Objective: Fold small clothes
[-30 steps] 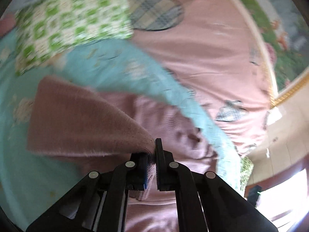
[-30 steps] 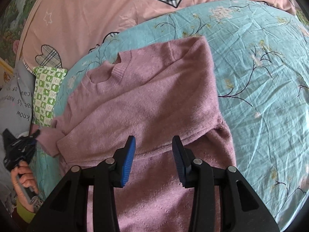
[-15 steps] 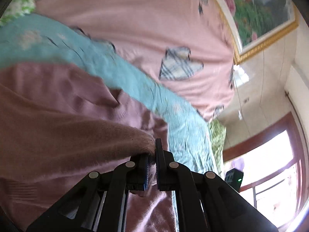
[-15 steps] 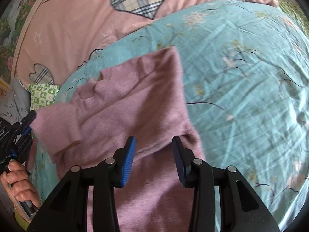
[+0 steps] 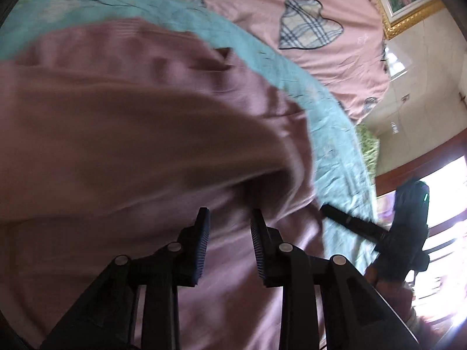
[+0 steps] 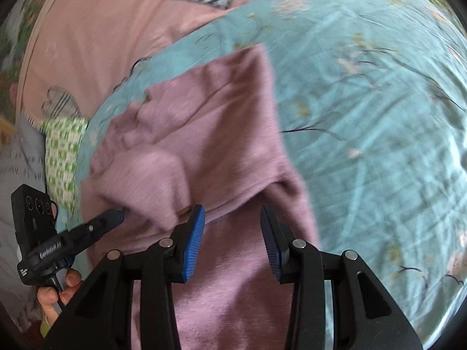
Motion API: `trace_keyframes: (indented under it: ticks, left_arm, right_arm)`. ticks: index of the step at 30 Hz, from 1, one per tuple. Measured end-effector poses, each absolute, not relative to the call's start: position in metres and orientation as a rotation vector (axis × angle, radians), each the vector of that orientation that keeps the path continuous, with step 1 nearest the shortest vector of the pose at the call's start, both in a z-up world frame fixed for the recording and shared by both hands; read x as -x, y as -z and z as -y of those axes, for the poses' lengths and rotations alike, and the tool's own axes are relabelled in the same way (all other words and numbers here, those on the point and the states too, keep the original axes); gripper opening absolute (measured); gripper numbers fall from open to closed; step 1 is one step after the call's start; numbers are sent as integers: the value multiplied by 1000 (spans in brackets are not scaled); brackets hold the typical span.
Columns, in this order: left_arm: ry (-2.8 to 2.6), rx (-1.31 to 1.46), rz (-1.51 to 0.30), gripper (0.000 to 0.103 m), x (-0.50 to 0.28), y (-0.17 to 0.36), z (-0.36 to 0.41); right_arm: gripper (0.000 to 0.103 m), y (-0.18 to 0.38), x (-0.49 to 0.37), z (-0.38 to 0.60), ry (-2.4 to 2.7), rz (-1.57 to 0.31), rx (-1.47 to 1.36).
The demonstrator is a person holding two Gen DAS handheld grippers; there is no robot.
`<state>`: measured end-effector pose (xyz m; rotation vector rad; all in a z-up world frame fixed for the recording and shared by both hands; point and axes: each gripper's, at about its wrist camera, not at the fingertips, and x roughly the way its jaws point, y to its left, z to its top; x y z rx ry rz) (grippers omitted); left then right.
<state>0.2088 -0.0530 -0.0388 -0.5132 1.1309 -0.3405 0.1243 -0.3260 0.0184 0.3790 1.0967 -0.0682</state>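
A mauve knit sweater (image 5: 116, 131) lies spread on a teal floral quilt (image 6: 364, 116). Its left sleeve (image 6: 146, 180) is folded across the body, and the cuff rests near the sweater's middle. My left gripper (image 5: 230, 218) hovers close over the sweater. Its jaws are opening and no fabric is pressed between the pads. In the right wrist view the left gripper (image 6: 116, 217) sits just beside the sleeve cuff. My right gripper (image 6: 232, 215) stands open above the sweater's (image 6: 221, 116) lower body with nothing between its blue pads.
The quilt (image 5: 329, 110) lies on a pink sheet (image 5: 248, 8) with plaid hearts. A green checked cloth (image 6: 64, 151) lies left of the sweater. A hand (image 6: 55, 291) holds the left gripper's handle. A framed picture (image 5: 408, 8) and a bright window (image 5: 437, 204) are at the right.
The left gripper carried the sleeve cuff across the sweater toward its middle, sank, and let it go as its jaws parted. The right gripper stayed open and shifted slightly.
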Motion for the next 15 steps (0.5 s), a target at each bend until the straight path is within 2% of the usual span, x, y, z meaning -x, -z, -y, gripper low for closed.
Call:
trace_keyframes:
  ticks: [5, 8, 15]
  left_arm:
    - [78, 411, -1119, 40, -162, 35, -17]
    - [-102, 315, -1128, 41, -149, 41, -55]
    - [-171, 336, -1139, 41, -155, 69, -93]
  right_arm:
    - [57, -11, -137, 281, -10, -1116, -249]
    - [62, -6, -147, 253, -31, -1113, -117]
    - [63, 15, -170, 214, -23, -1109, 138]
